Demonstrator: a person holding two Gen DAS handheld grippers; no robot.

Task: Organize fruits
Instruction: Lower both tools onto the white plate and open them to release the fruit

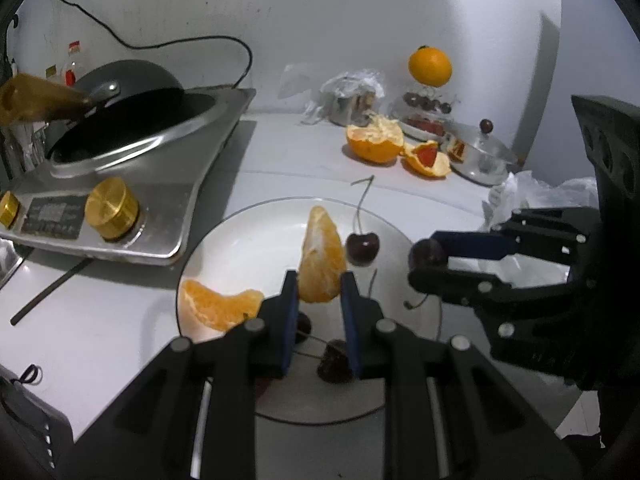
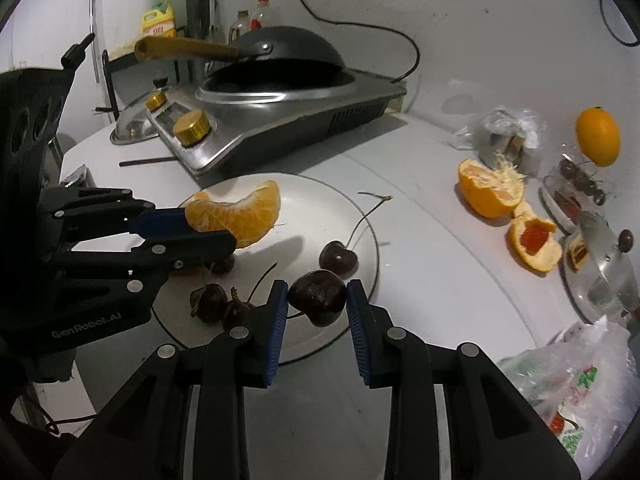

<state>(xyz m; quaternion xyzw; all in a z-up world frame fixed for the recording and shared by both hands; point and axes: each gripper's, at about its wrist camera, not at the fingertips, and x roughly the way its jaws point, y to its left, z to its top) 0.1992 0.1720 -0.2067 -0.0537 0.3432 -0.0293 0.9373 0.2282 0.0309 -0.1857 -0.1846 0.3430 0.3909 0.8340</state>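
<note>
A white plate [image 1: 248,240] [image 2: 320,196] holds orange segments and dark cherries. My left gripper [image 1: 319,286] [image 2: 208,226] is shut on an orange segment [image 1: 321,258] [image 2: 240,216] and holds it over the plate. A second segment [image 1: 216,306] lies at the plate's left edge. My right gripper [image 2: 317,300] [image 1: 426,260] is shut on a dark cherry [image 2: 318,298] [image 1: 427,252] above the plate's near rim. A stemmed cherry [image 1: 362,246] [image 2: 338,258] lies on the plate, and more cherries [image 2: 218,306] [image 1: 334,362] lie under the left gripper.
An induction cooker [image 1: 132,184] [image 2: 280,120] with a black wok [image 2: 280,56] stands left of the plate. Orange peels [image 1: 376,142] [image 2: 490,190], a whole orange [image 1: 430,66] [image 2: 598,142], a fruit container [image 1: 426,114], a lidded pot [image 2: 604,270] and plastic bags [image 2: 576,392] sit at right.
</note>
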